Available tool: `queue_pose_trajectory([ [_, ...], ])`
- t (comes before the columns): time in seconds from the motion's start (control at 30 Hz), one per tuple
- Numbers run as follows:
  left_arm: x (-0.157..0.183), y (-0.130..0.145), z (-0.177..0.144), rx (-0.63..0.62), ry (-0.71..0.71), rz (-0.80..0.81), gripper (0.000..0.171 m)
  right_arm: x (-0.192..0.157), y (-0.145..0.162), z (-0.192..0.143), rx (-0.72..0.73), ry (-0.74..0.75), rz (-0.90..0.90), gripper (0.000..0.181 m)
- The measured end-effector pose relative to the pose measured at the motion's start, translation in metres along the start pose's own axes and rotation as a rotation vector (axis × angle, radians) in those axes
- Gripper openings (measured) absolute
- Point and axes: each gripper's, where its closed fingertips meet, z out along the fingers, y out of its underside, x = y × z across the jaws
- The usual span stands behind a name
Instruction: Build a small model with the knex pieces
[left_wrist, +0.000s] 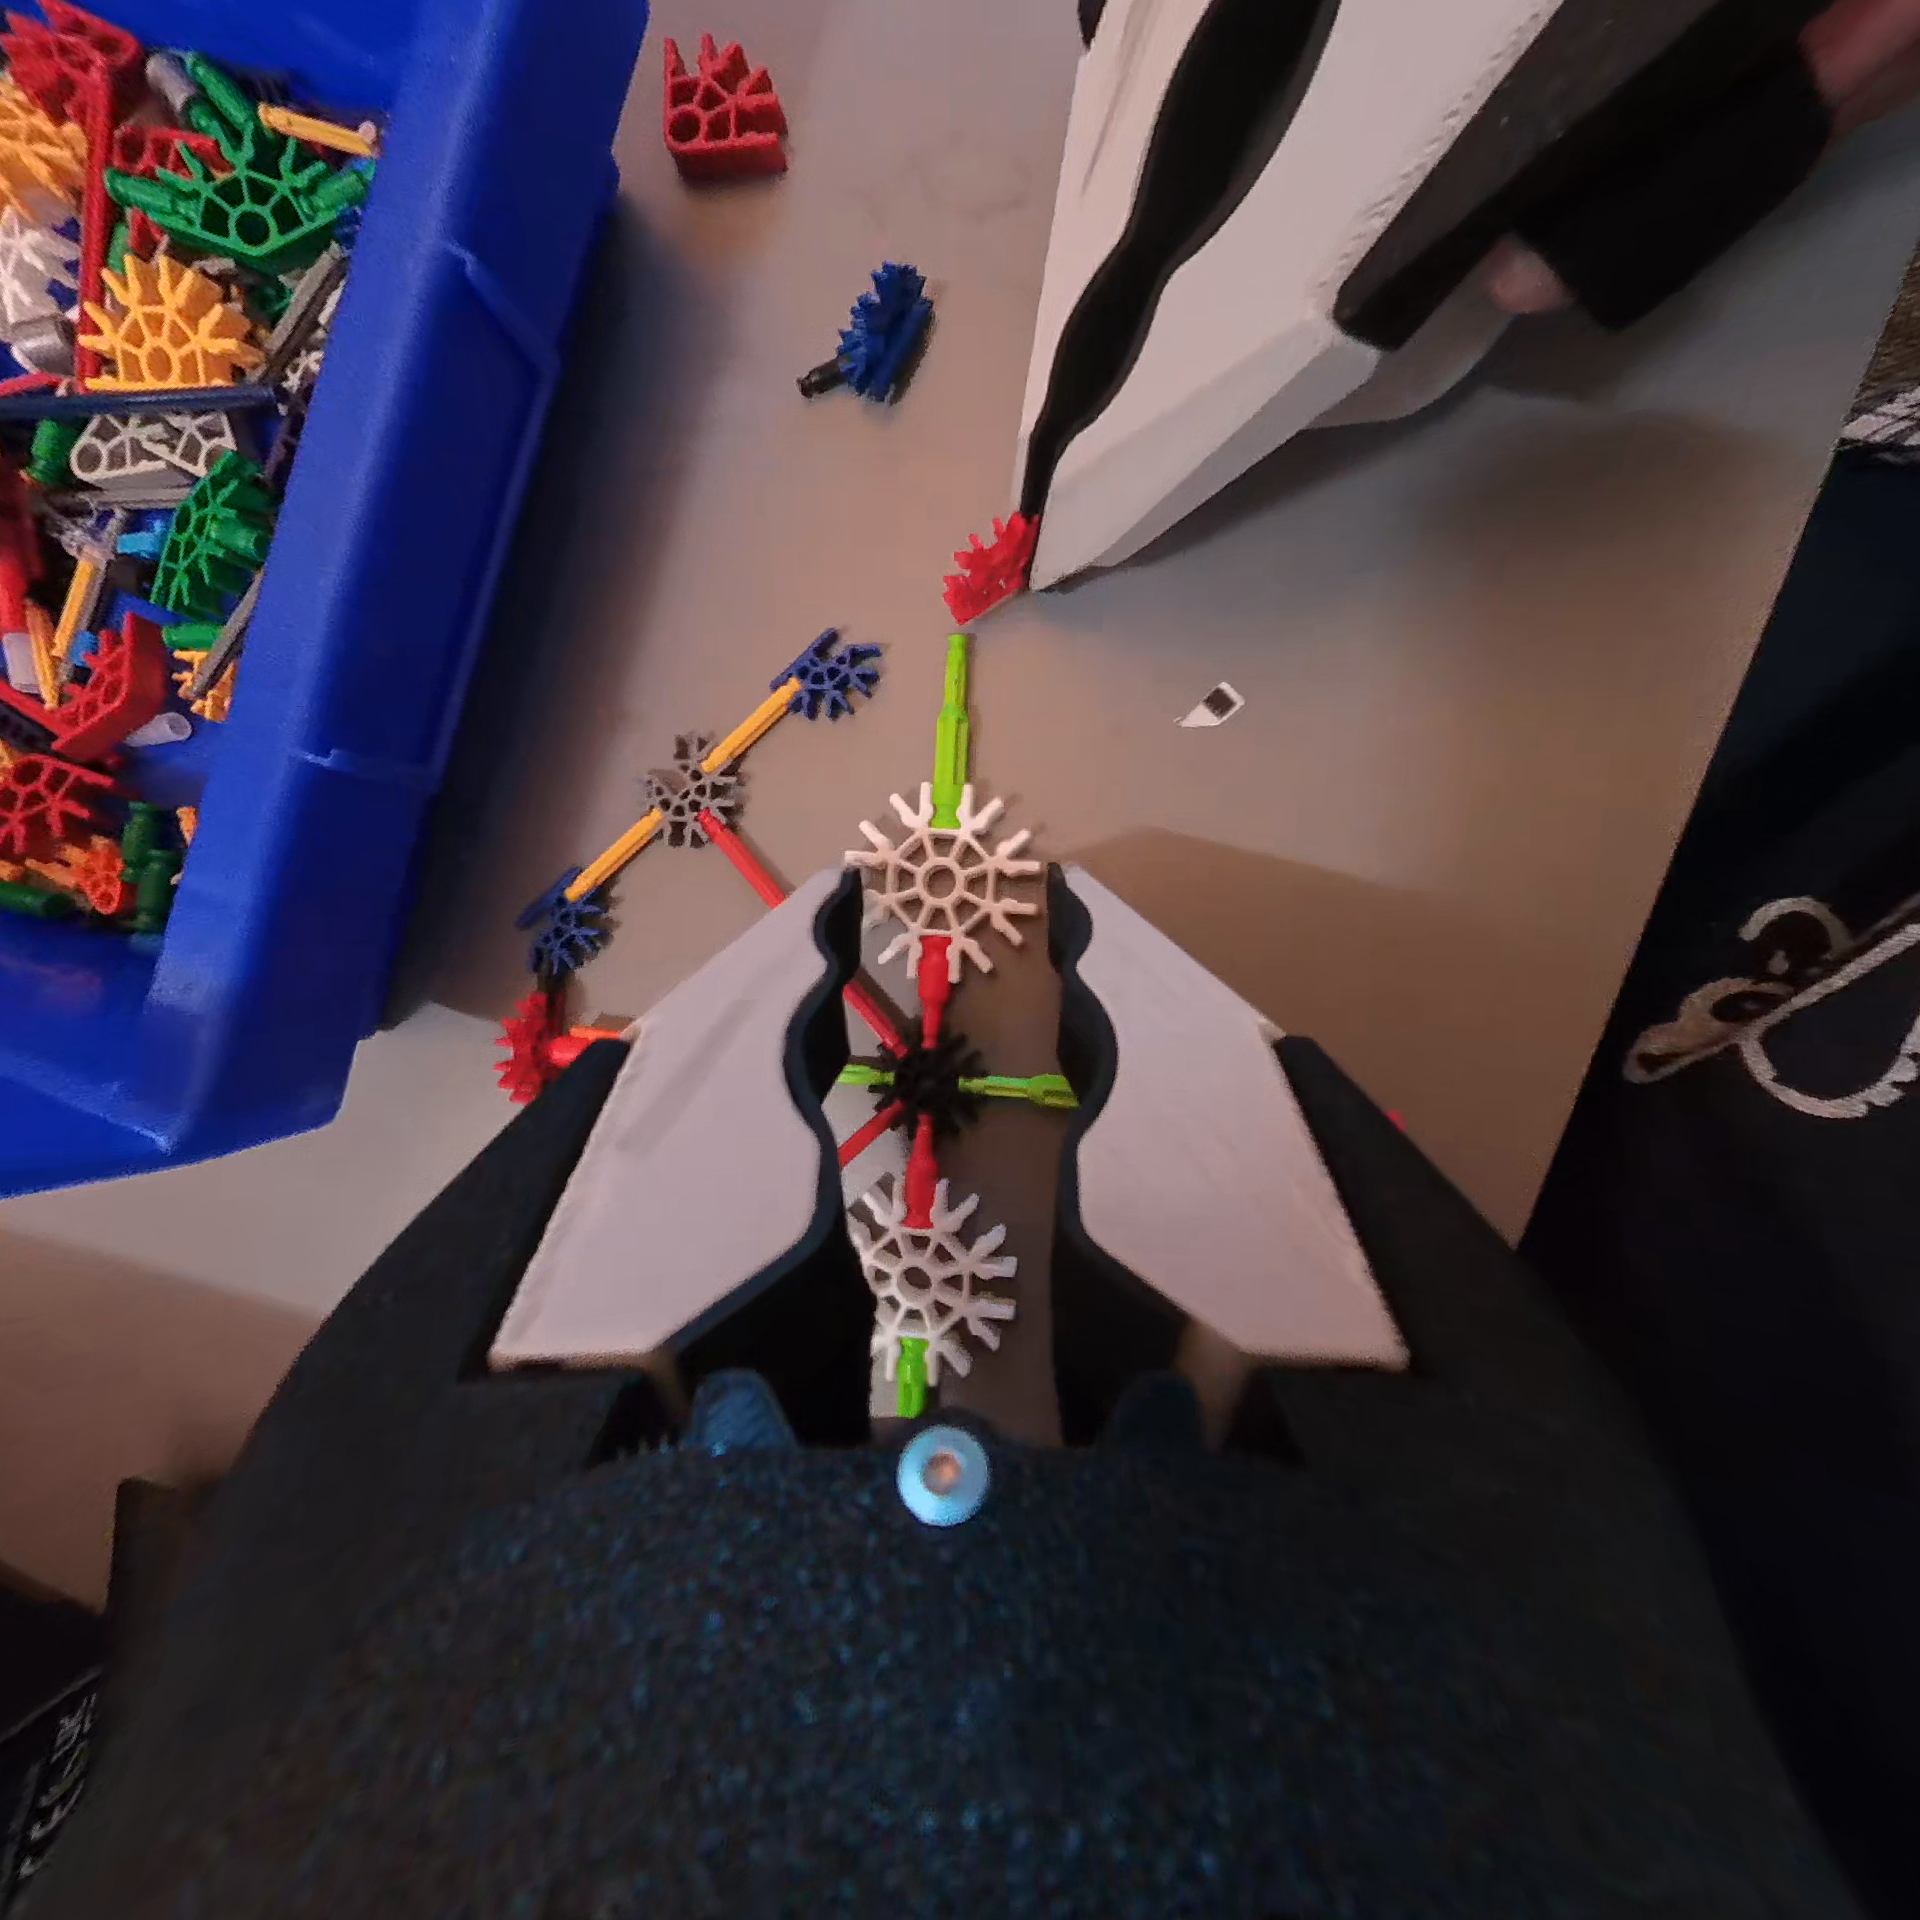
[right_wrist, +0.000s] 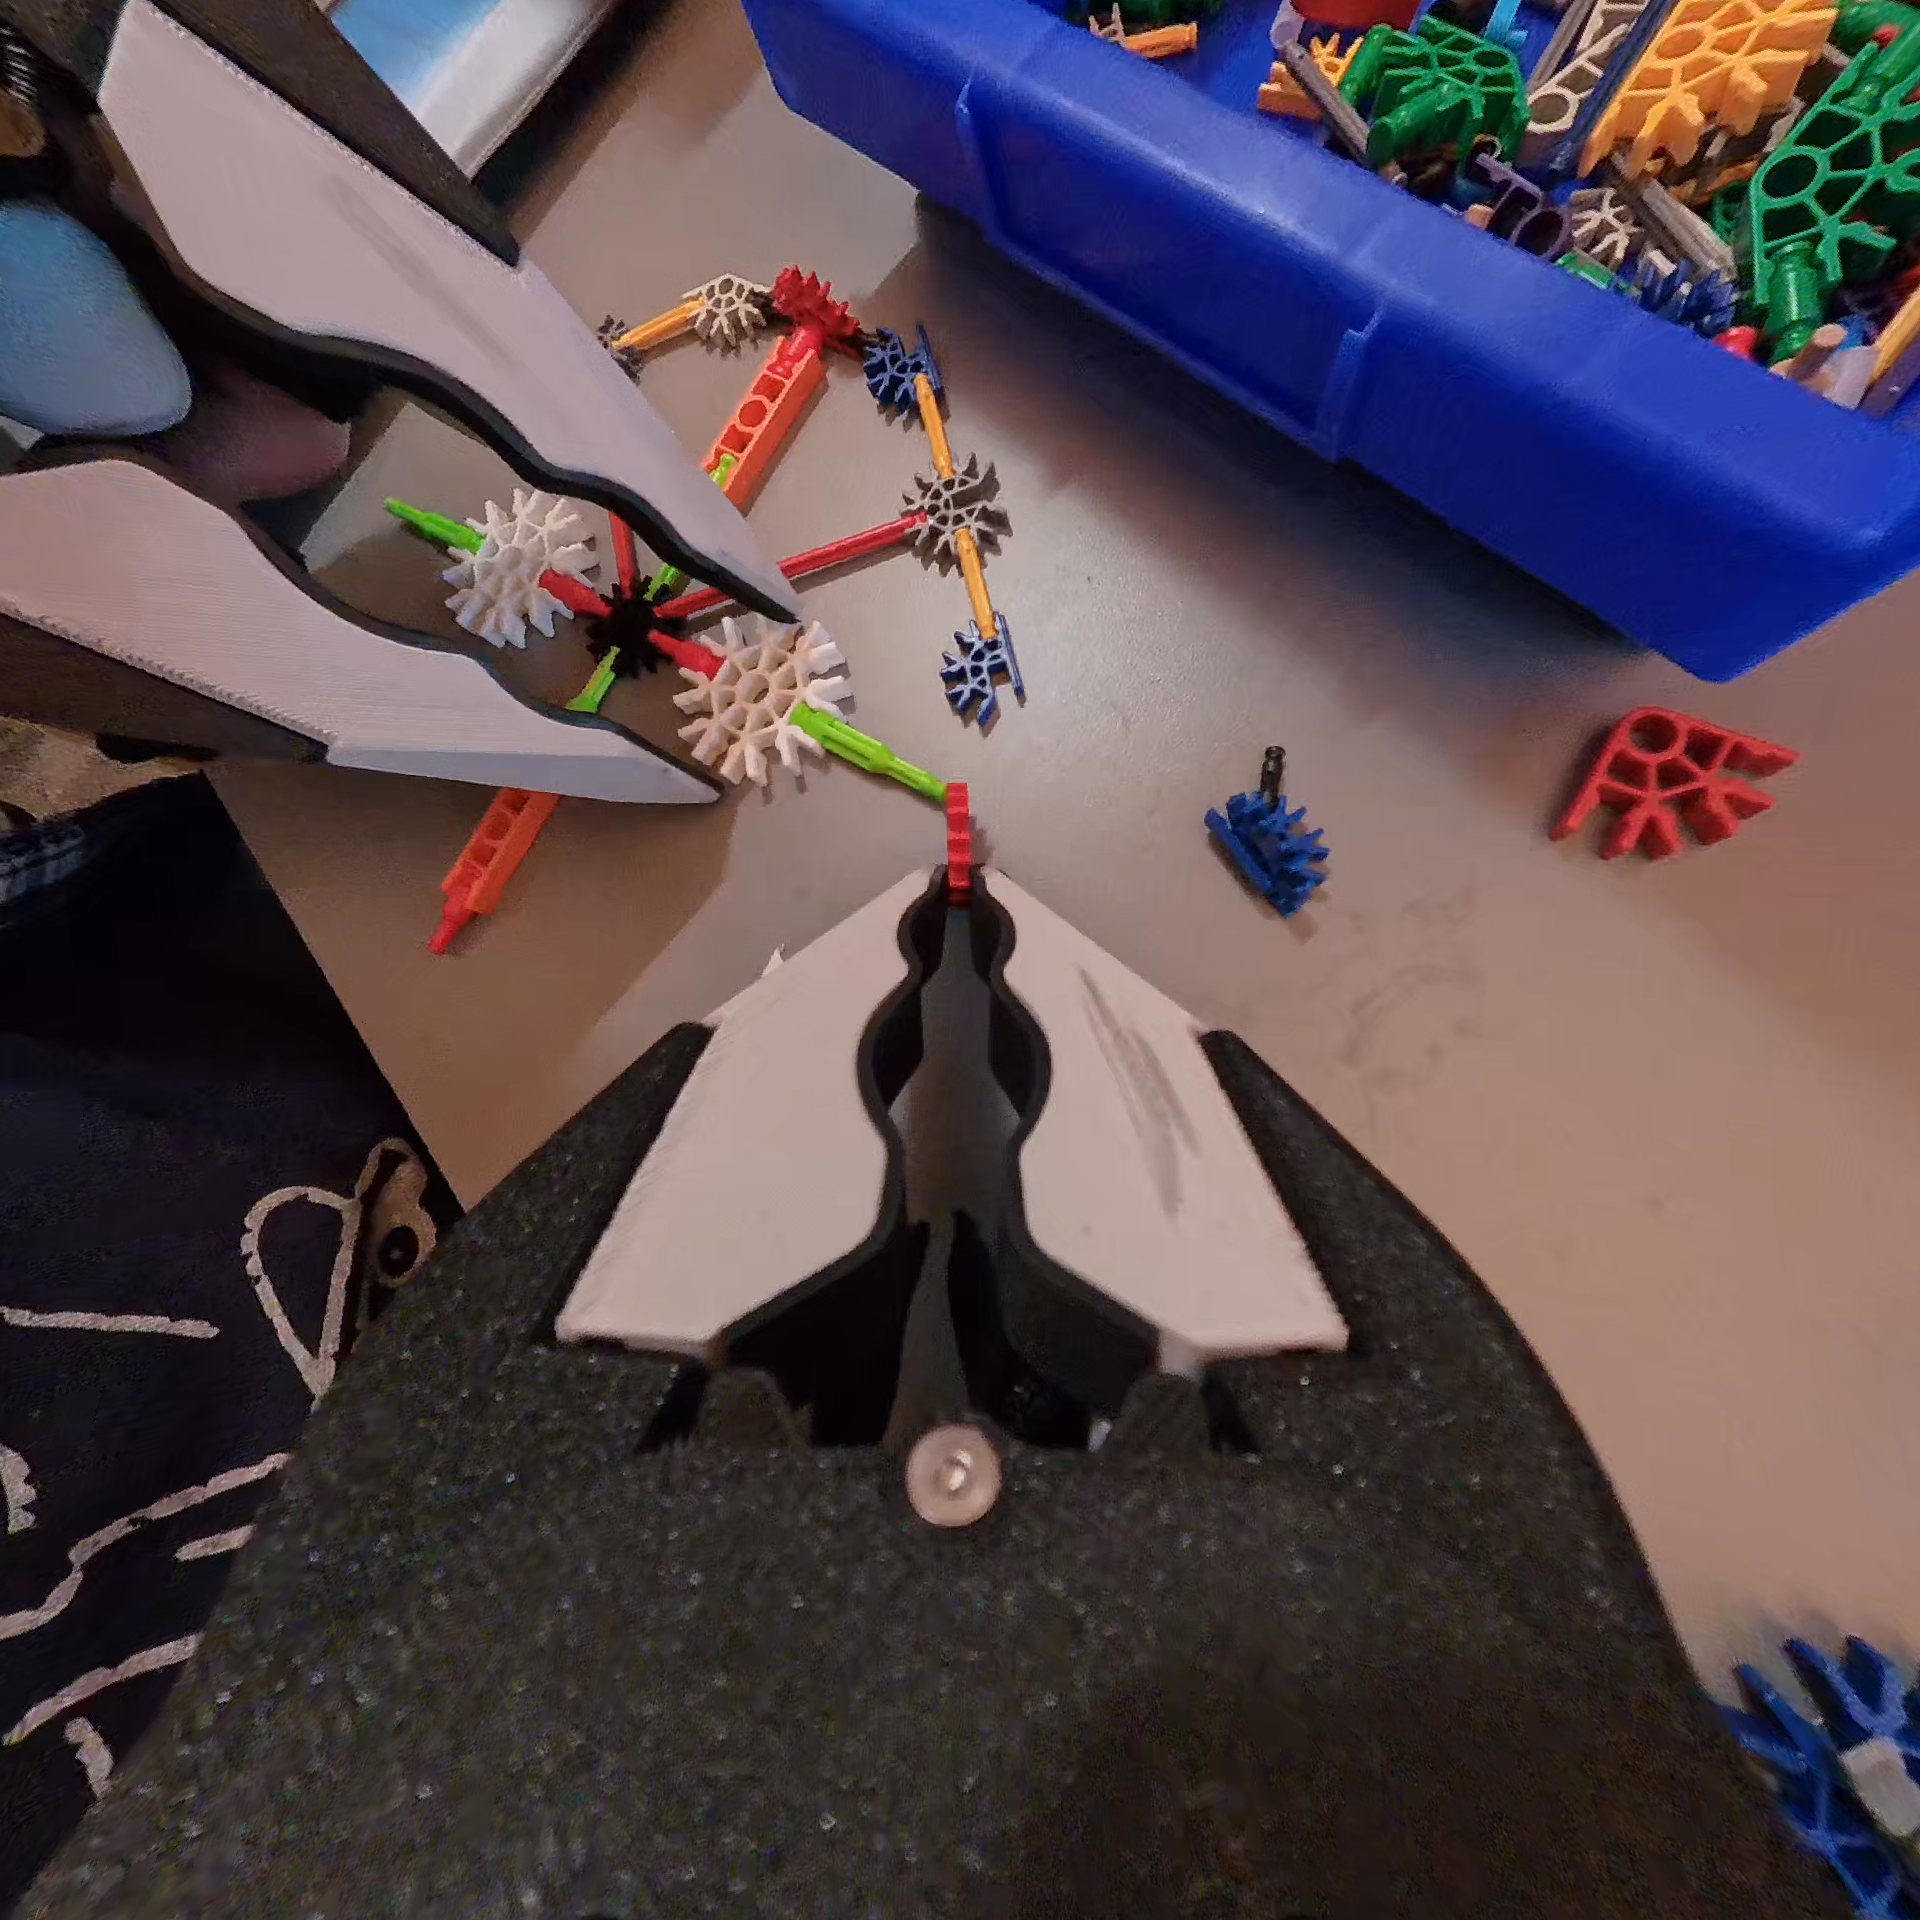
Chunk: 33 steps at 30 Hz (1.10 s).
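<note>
My right gripper (right_wrist: 957, 878) has its jaws closed on a small red connector (right_wrist: 956, 831), pinched at the tips and held edge-on, just short of the free end of a green rod (right_wrist: 873, 750). My left gripper (left_wrist: 951, 904) stands with jaws wide, straddling the toy frame (left_wrist: 930, 1081) on the tabletop (left_wrist: 1351, 748); contact cannot be confirmed. I judge the frame light, stiff plastic with fragile snap joints: grip at the black hub (left_wrist: 928, 1083)

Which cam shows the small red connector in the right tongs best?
Left wrist view: the red connector shows its toothed face, pinched at the right tongs' tips just beyond the green rod. Right wrist view shows it only edge-on, a thin red strip between its own tips.
</note>
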Motion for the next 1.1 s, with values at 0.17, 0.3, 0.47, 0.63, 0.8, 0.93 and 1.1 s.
queue_pose_trajectory([
  [0.17, -0.002, 0.0, 0.001, 0.0, 0.012, -0.001, 0.033, 0.0, -0.001, 0.001, -0.011, 0.011, -0.001, 0.002],
  [0.3, -0.002, -0.001, 0.001, 0.008, 0.019, -0.008, 0.032, 0.006, -0.004, 0.002, -0.016, 0.05, -0.008, 0.002],
  [0.47, 0.002, -0.002, 0.001, 0.031, 0.025, -0.008, 0.028, 0.007, -0.005, 0.004, -0.035, 0.074, -0.018, 0.003],
  [0.63, 0.001, -0.002, 0.001, 0.044, 0.026, -0.018, 0.028, 0.004, -0.005, 0.004, -0.048, 0.064, -0.019, 0.009],
  [0.8, 0.001, -0.001, 0.0, 0.051, 0.028, -0.022, 0.028, 0.007, -0.01, 0.0, -0.042, 0.101, -0.058, 0.011],
  [0.93, 0.001, -0.001, 0.0, 0.053, 0.021, -0.018, 0.028, 0.006, -0.008, 0.004, -0.065, 0.075, -0.057, 0.007],
  [1.1, 0.003, -0.001, 0.0, 0.06, 0.023, -0.019, 0.027, 0.005, -0.009, 0.007, -0.055, 0.059, -0.032, 0.003],
])
